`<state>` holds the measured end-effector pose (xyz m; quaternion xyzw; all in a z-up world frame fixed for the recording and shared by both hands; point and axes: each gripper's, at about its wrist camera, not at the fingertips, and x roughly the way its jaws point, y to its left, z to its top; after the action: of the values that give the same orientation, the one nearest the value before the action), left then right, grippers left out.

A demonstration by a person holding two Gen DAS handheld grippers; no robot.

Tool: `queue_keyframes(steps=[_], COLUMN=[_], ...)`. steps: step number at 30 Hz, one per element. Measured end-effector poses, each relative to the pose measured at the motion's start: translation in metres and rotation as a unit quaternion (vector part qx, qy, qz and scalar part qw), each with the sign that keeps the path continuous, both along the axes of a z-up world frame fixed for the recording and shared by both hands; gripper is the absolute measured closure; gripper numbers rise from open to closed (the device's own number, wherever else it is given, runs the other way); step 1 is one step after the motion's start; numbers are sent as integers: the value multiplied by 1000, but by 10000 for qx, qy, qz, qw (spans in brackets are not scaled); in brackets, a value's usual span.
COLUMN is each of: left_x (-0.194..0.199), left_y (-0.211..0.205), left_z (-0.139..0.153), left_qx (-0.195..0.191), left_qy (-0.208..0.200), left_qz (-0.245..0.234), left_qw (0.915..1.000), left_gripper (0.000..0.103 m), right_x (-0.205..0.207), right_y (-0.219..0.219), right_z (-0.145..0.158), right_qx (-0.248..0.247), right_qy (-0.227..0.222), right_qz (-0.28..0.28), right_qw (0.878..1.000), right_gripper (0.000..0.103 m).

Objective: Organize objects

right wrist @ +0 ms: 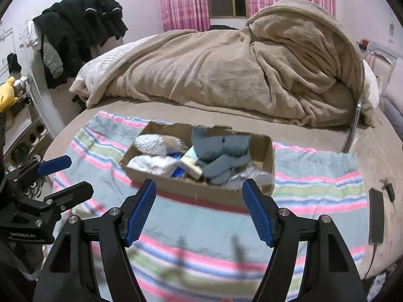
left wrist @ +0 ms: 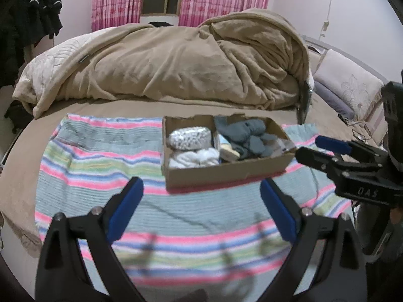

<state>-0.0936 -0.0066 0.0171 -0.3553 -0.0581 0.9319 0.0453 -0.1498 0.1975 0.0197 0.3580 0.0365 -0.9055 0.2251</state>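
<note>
— Where's the box from where they're standing?

— On the striped towel laid over the bed, straight ahead of both grippers. It's packed already: grey socks in one half, white bundles in the other. Its long side runs across, left to right.

— Which one's closer?

— Hard to call. The right gripper looks straight at the near wall, just short of it. The left gripper faces the same wall, a bit toward the white-bundle end.

— Holding anything?

— No. Both sets of jaws are spread wide, nothing between them. I'd guess either one reaches forward and down into the box.
</note>
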Motion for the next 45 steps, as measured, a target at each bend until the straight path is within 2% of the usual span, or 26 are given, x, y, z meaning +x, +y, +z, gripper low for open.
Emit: queue_keyframes(steps=[9,18,25,45], left_x=[40,73,76,77], left_y=[6,6,7,18], left_z=[-1,-17,-21,-21], left_qx=[-88,-148,-129,-337], left_qy=[-3,-129,-115,-13], left_qz=[188,363,406,450], left_qw=[9998,9991,9990,9984], left_gripper=[7,7,7,7], right_x=[48,70,73,73], right_y=[2,13,22,18], right_z=[-3,-16,-28,-33], right_qx=[-113,-315,-356,-318], right_qy=[-5,-254,-443,-441], right_qz=[-71,-236,-365,-308], right_qw=[9999,9989,9977,9980], right_gripper=[29,29,29,29])
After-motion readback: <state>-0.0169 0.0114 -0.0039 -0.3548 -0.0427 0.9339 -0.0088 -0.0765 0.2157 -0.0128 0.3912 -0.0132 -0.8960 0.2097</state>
